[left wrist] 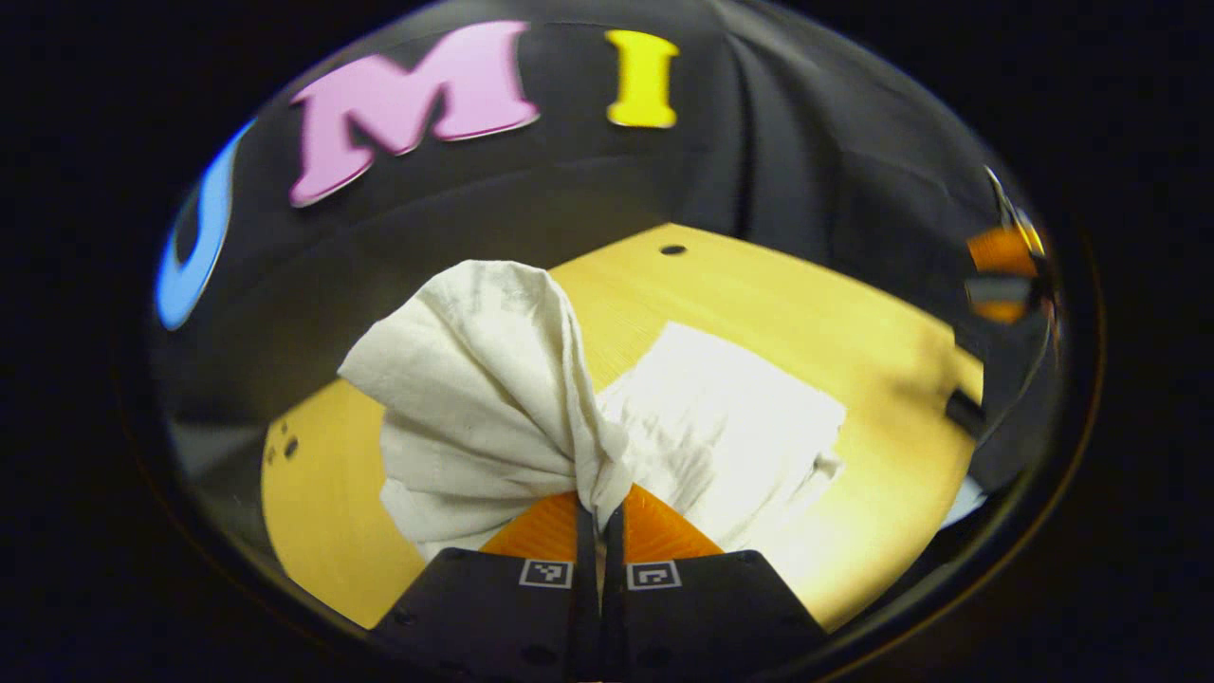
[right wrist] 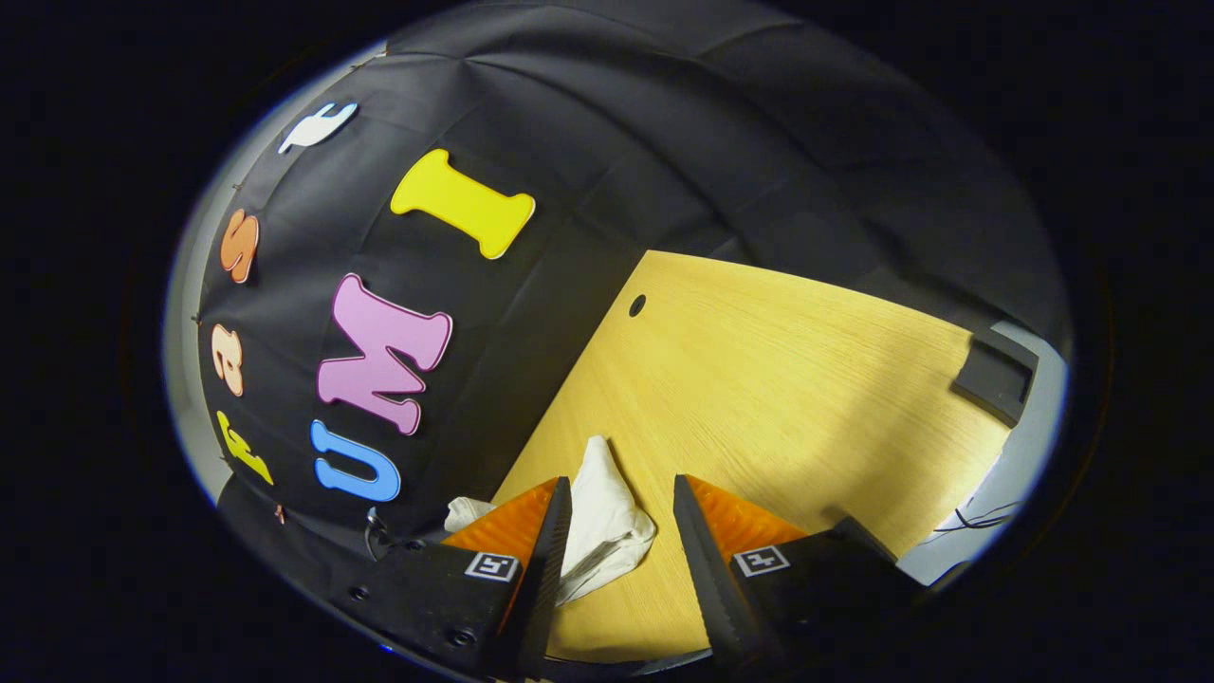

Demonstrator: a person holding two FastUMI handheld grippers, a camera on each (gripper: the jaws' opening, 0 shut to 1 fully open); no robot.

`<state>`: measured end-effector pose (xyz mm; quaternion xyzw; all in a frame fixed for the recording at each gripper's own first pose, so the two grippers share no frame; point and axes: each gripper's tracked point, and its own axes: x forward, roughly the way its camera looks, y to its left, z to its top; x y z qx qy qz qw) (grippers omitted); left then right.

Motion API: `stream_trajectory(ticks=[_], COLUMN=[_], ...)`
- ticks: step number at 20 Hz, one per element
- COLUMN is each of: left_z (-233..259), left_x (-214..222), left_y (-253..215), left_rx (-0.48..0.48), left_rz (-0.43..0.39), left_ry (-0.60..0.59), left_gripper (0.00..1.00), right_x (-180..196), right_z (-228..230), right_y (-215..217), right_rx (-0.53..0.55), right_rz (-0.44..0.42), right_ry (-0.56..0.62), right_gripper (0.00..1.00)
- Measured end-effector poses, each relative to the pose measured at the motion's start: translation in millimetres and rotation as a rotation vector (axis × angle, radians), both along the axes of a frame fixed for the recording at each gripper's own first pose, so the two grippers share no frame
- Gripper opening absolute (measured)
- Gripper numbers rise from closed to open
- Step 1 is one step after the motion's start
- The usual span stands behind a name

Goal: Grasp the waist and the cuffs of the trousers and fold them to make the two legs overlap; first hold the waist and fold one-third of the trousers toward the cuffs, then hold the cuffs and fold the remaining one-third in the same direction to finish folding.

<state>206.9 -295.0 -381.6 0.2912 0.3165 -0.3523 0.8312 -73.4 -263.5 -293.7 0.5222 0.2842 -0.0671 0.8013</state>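
While left gripper (left wrist: pixel 599 517) pinches trousers (left wrist: pixel 493 379) — wooden table (right wrist: pixel 778 379) | black cloth wall (right wrist: pixel 721 142)

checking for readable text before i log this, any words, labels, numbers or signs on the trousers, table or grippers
None that reads as words or numbers.
Left gripper: two small square black-and-white marker patterns on its body, no letters.
Right gripper: two such marker squares, no letters.
Trousers: plain white cloth, no tag or print in sight.
Table: bare wood grain with a small hole, no writing.
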Motion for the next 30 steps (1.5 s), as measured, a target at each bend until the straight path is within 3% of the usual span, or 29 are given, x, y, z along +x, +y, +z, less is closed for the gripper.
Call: stream_trajectory(ticks=[3, 5, 13, 17, 19, 21, 22, 26, 28, 30], left_z=[-28, -41, -44, -43, -41, -40, -37, -19, -4, 20], left_x=[-17, -17, -26, -25, -24, -19, -17, -8, -5, -4], left_y=[5, 21, 20, 20, 20, 20, 21, 26, 36, 47], left_rx=[0.255, 0.376, 0.591, 0.592, 0.594, 0.598, 0.6, 0.535, 0.47, 0.391], left_rz=[-0.265, -0.388, -0.627, -0.621, -0.622, -0.608, -0.594, -0.491, -0.403, -0.319], left_ry=[-0.111, -0.175, -0.353, -0.356, -0.357, -0.38, -0.389, -0.388, -0.371, -0.364], left_gripper=[0.06, 0.06, 0.07, 0.08, 0.18, 0.32, 0.51, 0.84, 0.93, 0.96], right_x=[-5, -8, -22, -28, -28, -28, -27, -19, -11, -3], right_z=[0, 0, -2, -3, -2, -2, -2, 12, 26, 39], right_y=[-3, -5, -1, -3, -3, 0, 1, 12, 18, 25], right_rx=[0.004, 0.009, 0.019, 0.023, 0.026, 0.022, 0.022, 0.046, 0.054, 0.041], right_rz=[-0.016, -0.026, -0.04, -0.053, -0.058, -0.056, -0.052, -0.044, -0.046, -0.036], right_ry=[0.004, 0.005, 0.019, 0.026, 0.024, 0.022, 0.023, -0.001, -0.028, -0.06], right_gripper=[0.67, 0.67, 0.67, 0.67, 0.67, 0.67, 0.67, 0.67, 0.67, 0.67])
